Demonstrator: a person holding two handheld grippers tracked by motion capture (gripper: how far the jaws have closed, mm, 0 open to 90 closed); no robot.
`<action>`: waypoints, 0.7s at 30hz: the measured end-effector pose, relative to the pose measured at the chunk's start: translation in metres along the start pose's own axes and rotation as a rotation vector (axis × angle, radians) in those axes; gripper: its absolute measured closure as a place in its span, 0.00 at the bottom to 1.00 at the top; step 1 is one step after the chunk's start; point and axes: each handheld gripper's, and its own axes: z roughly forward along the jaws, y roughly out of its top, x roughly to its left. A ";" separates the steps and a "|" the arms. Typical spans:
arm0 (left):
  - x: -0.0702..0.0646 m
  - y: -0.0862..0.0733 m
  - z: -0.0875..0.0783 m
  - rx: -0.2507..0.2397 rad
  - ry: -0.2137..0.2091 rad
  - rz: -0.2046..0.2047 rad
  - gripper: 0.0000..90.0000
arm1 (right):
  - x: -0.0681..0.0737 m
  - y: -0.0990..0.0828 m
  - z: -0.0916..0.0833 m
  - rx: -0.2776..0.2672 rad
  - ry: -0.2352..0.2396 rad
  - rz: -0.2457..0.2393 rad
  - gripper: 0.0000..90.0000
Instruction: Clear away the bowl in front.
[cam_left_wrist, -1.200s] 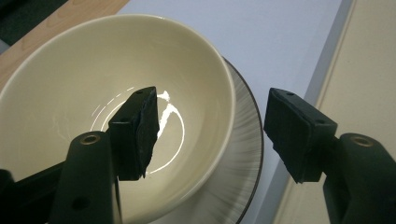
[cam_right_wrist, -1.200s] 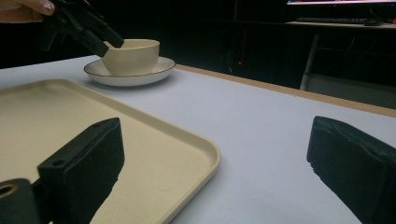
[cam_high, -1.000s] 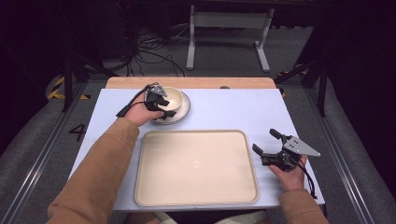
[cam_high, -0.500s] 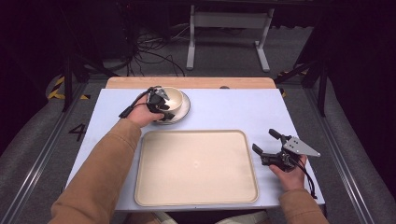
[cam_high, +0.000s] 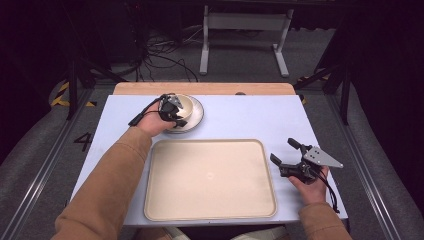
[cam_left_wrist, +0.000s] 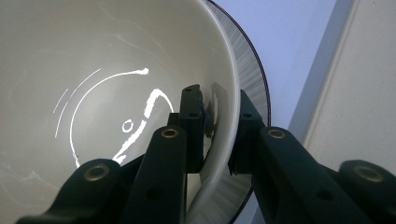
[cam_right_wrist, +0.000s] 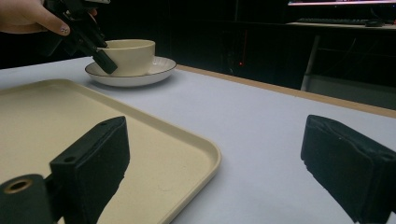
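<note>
Left gripper (cam_high: 175, 111) has just closed in, now pinching bowl (cam_left_wrist: 107, 70) rim, one jaw inside, one outside. Lift probably next. Right gripper (cam_high: 292, 159) spread, idle beside tray (cam_high: 210, 177).

Tan sleeves (cam_high: 107, 185); black grippers w/ brass screws (cam_left_wrist: 170, 133), grey 3-cornered plate (cam_high: 321, 156), black cable (cam_high: 138, 119).

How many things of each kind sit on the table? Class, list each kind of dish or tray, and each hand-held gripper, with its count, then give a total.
Bowls: 1, the cream bowl, its rim pinched by the left gripper
Plates: 1, the plate under the bowl
Trays: 1, the beige tray
Grippers: 2, counting the open right gripper
Total: 5
</note>
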 end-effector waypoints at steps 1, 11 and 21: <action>0.000 0.000 0.000 0.000 0.000 0.000 0.89 | 0.000 0.000 0.000 0.000 -0.001 -0.001 0.09; -0.005 0.010 -0.001 0.081 0.047 0.096 0.92 | 0.000 0.000 0.000 -0.001 -0.002 0.003 0.09; -0.007 0.017 -0.008 0.087 0.079 0.106 0.93 | 0.000 0.000 -0.001 -0.001 -0.002 0.005 0.09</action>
